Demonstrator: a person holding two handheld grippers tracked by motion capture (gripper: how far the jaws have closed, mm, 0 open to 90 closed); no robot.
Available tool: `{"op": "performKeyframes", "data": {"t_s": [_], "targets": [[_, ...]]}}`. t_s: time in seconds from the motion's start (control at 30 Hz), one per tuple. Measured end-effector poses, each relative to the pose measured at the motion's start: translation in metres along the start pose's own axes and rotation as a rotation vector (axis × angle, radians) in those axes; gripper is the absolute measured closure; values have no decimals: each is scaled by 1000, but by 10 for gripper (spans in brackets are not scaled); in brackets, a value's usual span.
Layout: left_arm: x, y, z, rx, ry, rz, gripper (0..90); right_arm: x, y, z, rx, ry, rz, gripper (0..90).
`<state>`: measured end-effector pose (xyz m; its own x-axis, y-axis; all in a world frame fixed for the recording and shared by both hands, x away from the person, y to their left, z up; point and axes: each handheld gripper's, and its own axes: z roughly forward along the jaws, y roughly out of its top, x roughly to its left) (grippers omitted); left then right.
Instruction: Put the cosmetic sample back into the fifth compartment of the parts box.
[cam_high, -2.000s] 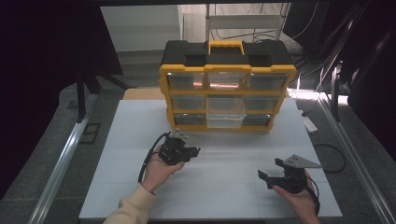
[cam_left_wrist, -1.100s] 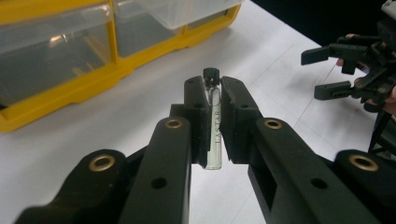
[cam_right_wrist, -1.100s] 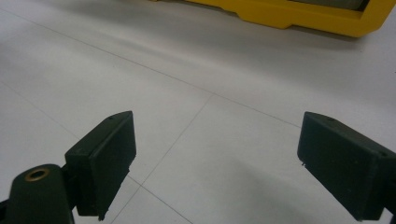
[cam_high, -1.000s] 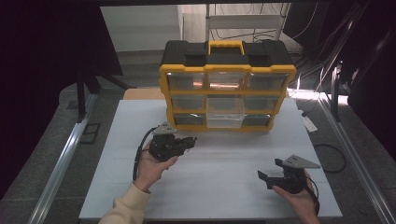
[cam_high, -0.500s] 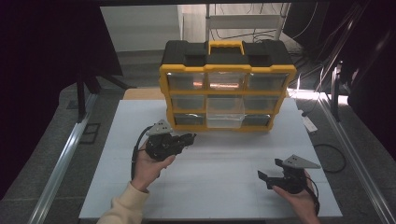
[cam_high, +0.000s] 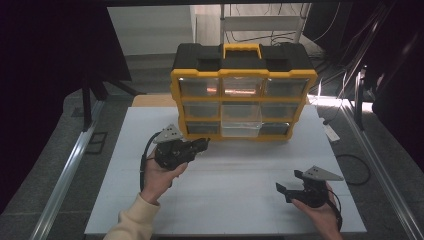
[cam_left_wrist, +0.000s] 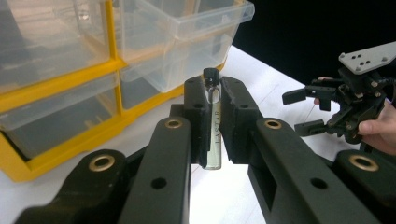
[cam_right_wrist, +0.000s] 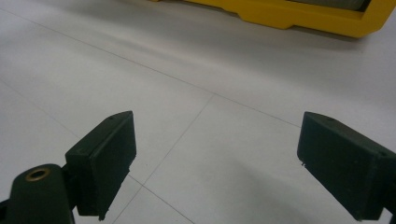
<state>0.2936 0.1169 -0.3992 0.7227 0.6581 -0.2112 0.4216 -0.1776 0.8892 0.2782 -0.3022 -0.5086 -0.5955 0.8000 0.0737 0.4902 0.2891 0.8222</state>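
1. The bench (cam_high: 230, 195) is a white surface that lies under both tongs; the part between them is bare.
2. The yellow organizer (cam_high: 243, 92) stands at the far side of the bench, just in front of the left tongs. It has clear drawers in rows, a black top and a yellow handle.
3. One drawer (cam_high: 241, 120), in the middle column, is pulled out toward the person. It is just to the right of the left tongs' tips and it looks empty. In the left gripper view the open drawer (cam_left_wrist: 187, 28) is above and behind the tongs. The other drawers are shut; their content I cannot tell.
4. The left tongs (cam_high: 200, 145) have moved forward and up in the last two seconds, from the middle of the bench to near the organizer's front. They are clamped on a small glass vial (cam_left_wrist: 213, 123).
5. The right tongs (cam_high: 290, 184) have stayed low at the near right of the bench, well apart from the organizer, with the jaws wide apart and nothing between them.
6. The vial is upright between the left pads, with a black cap above them. I judge that the approach is nearly finished and the vial goes next into the open drawer.
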Motion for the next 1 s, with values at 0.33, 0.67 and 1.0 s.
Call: {"op": "performKeyframes", "data": {"t_s": [0.33,0.67,1.0], "targets": [[-3,18,4,-33,-12,10,806,0,0,0,0,4,-3,115],[0,28,3,-54,-17,2,806,1,0,1,0,7,-5,115],[2,39,10,-61,-33,-9,806,1,0,1,-7,12,-9,114]]}}
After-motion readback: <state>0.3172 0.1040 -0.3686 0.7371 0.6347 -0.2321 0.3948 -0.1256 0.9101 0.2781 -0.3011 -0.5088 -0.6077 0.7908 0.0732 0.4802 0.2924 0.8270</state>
